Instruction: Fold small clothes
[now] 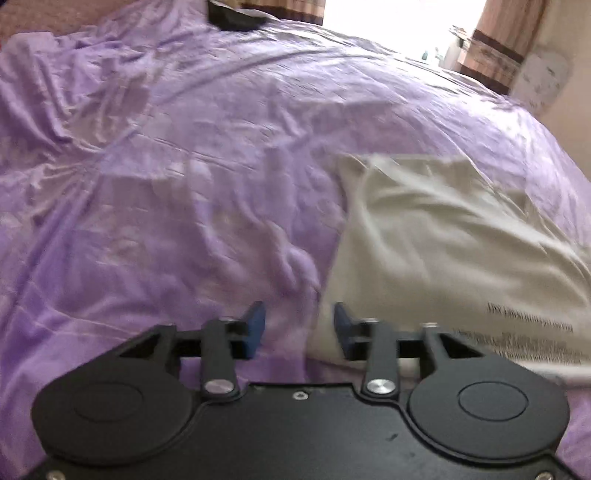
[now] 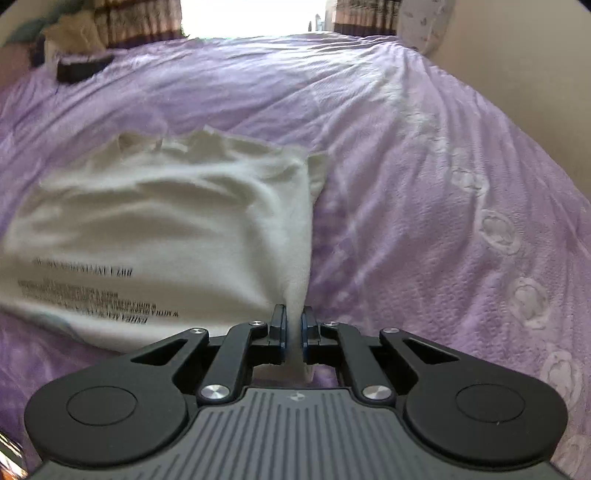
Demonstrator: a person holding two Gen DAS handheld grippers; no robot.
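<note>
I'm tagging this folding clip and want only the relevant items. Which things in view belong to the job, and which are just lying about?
In the job:
white garment
right hand-held gripper, shut on its edge
left hand-held gripper, open

Lying about:
dark item
purple bedspread
curtains

purple bedspread (image 2: 424, 155), wrinkled all over, pale flower motifs in a row down its right side. small dark object (image 2: 83, 68) lying on it at the far left, too blurred to identify. striped brown curtains (image 1: 496, 48) either side of a bright window (image 2: 255, 16). beige wall (image 2: 517, 74) on the right.
</note>
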